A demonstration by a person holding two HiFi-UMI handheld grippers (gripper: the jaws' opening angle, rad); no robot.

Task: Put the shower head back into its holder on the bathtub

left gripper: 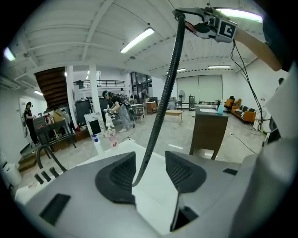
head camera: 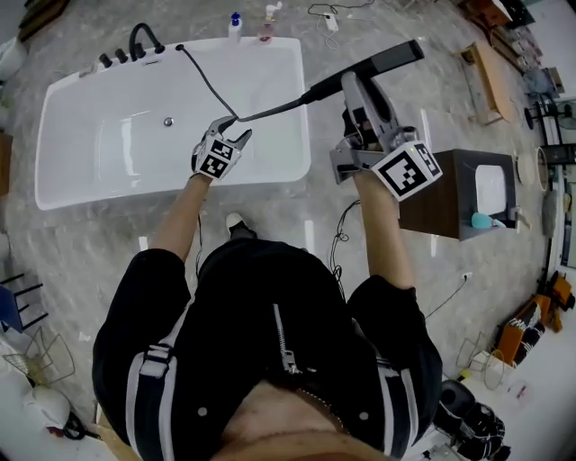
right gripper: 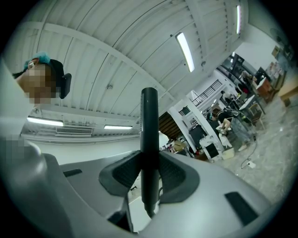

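A black shower head (head camera: 387, 59) on a long handle (right gripper: 149, 139) is held up to the right of the white bathtub (head camera: 90, 185). My right gripper (head camera: 360, 112) (right gripper: 149, 174) is shut on that handle. The black hose (head camera: 270, 112) (left gripper: 160, 111) runs from the tub's far deck (head camera: 180, 47) up to the handle. Over the tub's right part, my left gripper (head camera: 236, 133) (left gripper: 150, 168) has the hose between its jaws. The hose lies against the left pad (left gripper: 118, 176), a gap shows at the other pad, and the gripper is open. A black faucet (head camera: 142, 38) and knobs (head camera: 112, 59) stand at the far left corner.
Two bottles (head camera: 236, 25) stand behind the tub's far rim. A dark wooden cabinet (head camera: 454, 194) (left gripper: 208, 132) with a white basin stands on the right. Cables (head camera: 340, 236) trail on the marble floor. People and furniture fill the hall beyond in the left gripper view.
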